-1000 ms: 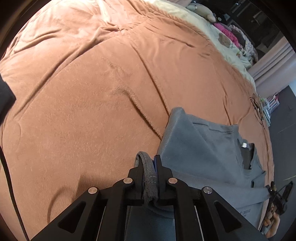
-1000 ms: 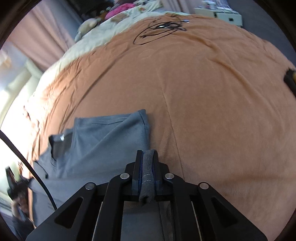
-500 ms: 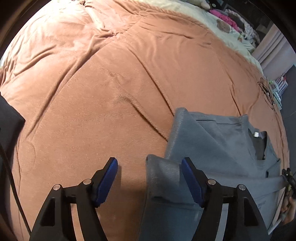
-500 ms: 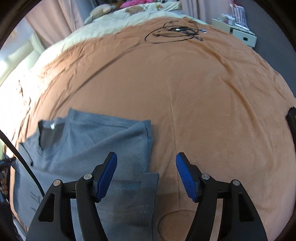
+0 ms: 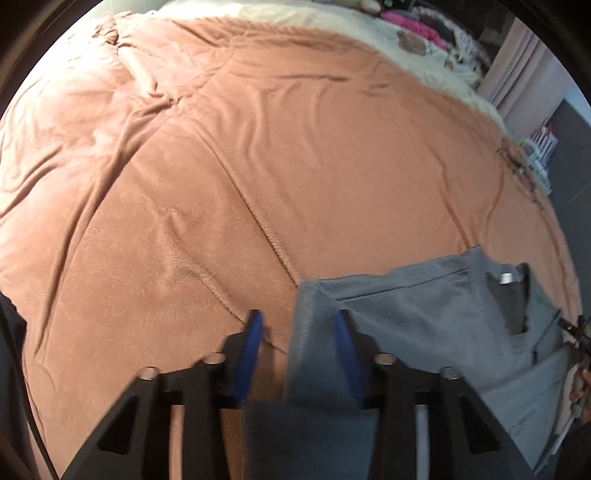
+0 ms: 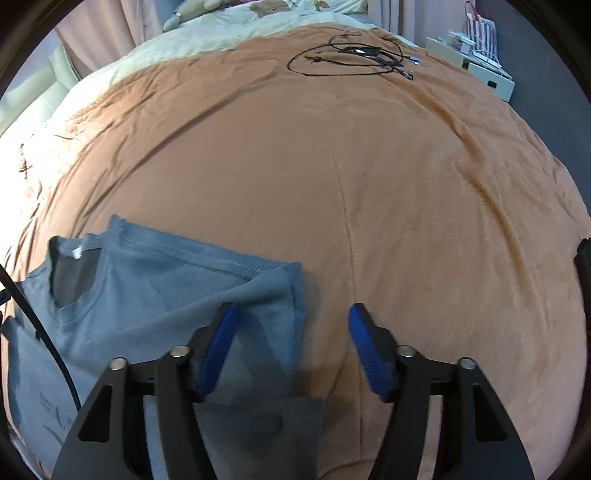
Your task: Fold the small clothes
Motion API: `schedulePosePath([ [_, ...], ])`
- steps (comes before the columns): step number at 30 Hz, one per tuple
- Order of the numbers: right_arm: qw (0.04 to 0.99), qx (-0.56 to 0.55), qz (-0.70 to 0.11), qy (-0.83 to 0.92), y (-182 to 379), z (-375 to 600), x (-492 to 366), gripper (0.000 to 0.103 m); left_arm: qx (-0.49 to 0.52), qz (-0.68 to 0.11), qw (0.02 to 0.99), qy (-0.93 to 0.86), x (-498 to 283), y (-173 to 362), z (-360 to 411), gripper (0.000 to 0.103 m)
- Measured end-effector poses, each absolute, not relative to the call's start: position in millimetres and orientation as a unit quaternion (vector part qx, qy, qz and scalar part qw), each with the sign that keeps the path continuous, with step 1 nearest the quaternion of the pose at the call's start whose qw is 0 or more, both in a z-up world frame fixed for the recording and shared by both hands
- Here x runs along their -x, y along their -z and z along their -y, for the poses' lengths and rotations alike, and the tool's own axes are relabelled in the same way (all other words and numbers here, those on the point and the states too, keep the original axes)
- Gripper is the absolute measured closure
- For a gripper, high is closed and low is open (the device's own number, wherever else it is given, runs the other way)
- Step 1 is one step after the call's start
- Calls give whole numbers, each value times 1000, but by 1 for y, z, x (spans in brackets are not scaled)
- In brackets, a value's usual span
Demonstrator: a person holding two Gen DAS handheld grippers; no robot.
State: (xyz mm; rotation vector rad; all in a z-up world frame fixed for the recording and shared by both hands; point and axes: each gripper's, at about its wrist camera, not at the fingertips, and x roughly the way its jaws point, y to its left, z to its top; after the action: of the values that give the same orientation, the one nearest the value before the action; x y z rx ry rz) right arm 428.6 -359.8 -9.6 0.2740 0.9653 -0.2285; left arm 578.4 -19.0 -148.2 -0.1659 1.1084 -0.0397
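A grey T-shirt (image 5: 424,314) lies on the brown blanket (image 5: 258,166), its sides folded inward and the collar and label showing. My left gripper (image 5: 298,321) stands over the shirt's left folded edge. Its jaws are closing, with that edge between the blue pads close to the right one and the left pad clear of the cloth. In the right wrist view the shirt (image 6: 155,295) lies at lower left. My right gripper (image 6: 293,312) hangs over its right folded edge. Those jaws are closing too, with cloth beside the left pad and bare blanket (image 6: 406,184) beside the right.
A tangle of black cables (image 6: 351,55) lies at the blanket's far end. Cream bedding (image 6: 221,33) with soft toys runs along the far side. A white shelf unit (image 6: 487,74) stands off the bed. Pink clothes (image 5: 410,26) and a curtain (image 5: 517,66) are beyond.
Both grippers were shut on bunched shirt edges, then let go and opened wide. The jaws have since narrowed, and both have slid along the shirt's edges.
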Motion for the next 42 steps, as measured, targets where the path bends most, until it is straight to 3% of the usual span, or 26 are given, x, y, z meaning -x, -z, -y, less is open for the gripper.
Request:
schedulePosePath([
  [3, 865, -125, -472, 115, 15, 361, -439, 56, 87, -537, 839, 13, -585, 161, 13, 79],
  [11, 866, -118, -469, 128, 21, 368, -449, 56, 96, -530, 843, -2, -595, 172, 4, 79],
  [21, 879, -159, -435, 113, -10, 374, -416, 55, 84, -510, 856, -12, -573, 125, -11, 78],
  [23, 882, -150, -434, 100, -15, 371, -404, 50, 68, -514, 855, 11, -563, 120, -8, 77],
  [25, 887, -140, -432, 81, -20, 368, -390, 37, 48, -519, 853, 28, -552, 117, -2, 75],
  [29, 895, -107, -429, 61, -28, 359, -361, 32, 26, -524, 849, 65, -533, 113, 6, 44],
  [32, 897, -84, -431, 53, -30, 353, -343, 24, 3, -528, 846, 80, -522, 113, 12, 31],
  [42, 890, -16, -455, 36, -29, 335, -314, 21, -74, -573, 808, 116, -493, 136, 28, 31],
])
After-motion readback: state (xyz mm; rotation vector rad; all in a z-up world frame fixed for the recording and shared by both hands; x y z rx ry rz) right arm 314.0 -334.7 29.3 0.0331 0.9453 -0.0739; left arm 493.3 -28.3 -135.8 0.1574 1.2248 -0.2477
